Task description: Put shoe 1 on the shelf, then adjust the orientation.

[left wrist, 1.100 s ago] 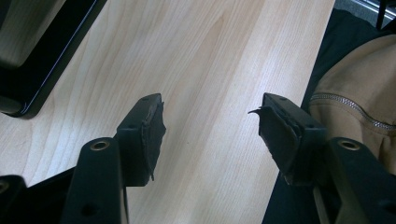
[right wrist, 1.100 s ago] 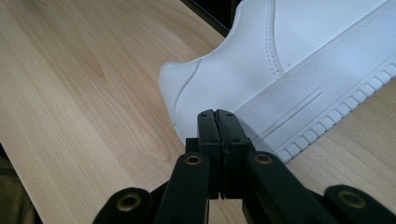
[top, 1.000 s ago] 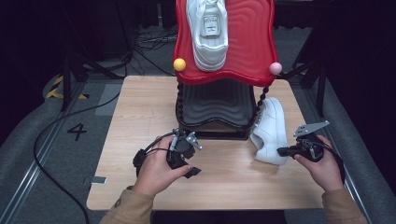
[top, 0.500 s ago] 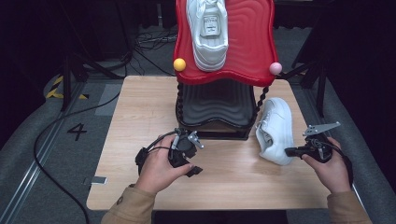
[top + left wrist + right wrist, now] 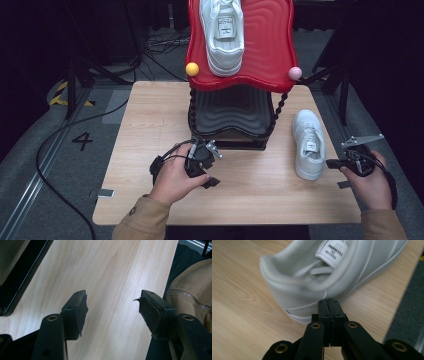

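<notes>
A white sneaker (image 5: 308, 144) stands upright on the wooden table (image 5: 150, 130) at the right, toe pointing away from me. My right gripper (image 5: 331, 163) is shut with nothing between its jaws. In the right gripper view its tips (image 5: 329, 302) sit right at the sneaker's heel (image 5: 307, 297), low by the sole. My left gripper (image 5: 214, 167) hovers over the bare table in front of the rack. Its jaws stand wide open and empty in the left gripper view (image 5: 112, 307). A second white sneaker (image 5: 222, 35) lies on the red top shelf (image 5: 265, 60).
The rack has a black lower shelf (image 5: 235, 112), twisted black posts, a yellow ball (image 5: 192, 69) and a pink ball (image 5: 295, 73) at its front corners. The table's right edge (image 5: 340, 150) runs close beside the sneaker. Cables lie on the grey floor at left.
The right gripper has moved to the right, staying shut. The sneaker on the table has shifted right with it and turned from leaning on its side to upright. The left gripper has hardly moved.
</notes>
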`<state>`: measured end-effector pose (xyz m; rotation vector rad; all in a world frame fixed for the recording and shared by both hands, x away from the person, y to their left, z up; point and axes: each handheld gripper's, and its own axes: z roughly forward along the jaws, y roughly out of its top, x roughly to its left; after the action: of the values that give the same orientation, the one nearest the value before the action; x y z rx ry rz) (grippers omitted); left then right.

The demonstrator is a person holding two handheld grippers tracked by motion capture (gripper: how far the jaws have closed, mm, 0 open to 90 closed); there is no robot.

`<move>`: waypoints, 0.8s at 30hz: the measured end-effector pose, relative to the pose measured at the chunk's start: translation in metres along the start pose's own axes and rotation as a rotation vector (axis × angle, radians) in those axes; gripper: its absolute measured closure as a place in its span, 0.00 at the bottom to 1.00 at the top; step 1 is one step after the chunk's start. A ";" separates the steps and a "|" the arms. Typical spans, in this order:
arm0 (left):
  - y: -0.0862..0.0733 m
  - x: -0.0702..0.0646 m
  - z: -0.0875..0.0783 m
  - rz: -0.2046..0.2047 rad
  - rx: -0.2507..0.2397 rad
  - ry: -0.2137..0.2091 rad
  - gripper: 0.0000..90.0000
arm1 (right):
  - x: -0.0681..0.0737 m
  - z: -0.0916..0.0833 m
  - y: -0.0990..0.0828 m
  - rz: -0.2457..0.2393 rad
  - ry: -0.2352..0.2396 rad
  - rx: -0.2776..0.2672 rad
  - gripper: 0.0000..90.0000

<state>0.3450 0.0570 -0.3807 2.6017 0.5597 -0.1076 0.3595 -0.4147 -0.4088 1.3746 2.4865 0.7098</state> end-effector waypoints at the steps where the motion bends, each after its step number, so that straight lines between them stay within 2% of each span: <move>1: 0.000 0.001 0.001 0.002 0.000 -0.001 0.45 | -0.002 -0.001 -0.002 0.019 0.016 -0.021 1.00; 7: 0.000 0.003 0.000 -0.005 0.000 -0.003 0.44 | -0.006 -0.007 -0.004 0.024 0.016 -0.044 1.00; 14: -0.001 0.002 -0.001 -0.010 -0.001 -0.002 0.44 | -0.002 -0.016 -0.003 0.006 0.025 -0.072 0.97; 20: -0.003 0.004 -0.001 -0.014 -0.003 -0.004 0.43 | 0.003 -0.028 0.001 -0.021 0.056 -0.110 0.92; 24: -0.003 0.005 -0.001 -0.018 -0.004 -0.003 0.43 | 0.006 -0.032 0.003 -0.023 0.066 -0.114 0.90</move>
<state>0.3485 0.0617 -0.3815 2.5931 0.5816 -0.1158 0.3449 -0.4181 -0.3792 1.3011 2.4645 0.8918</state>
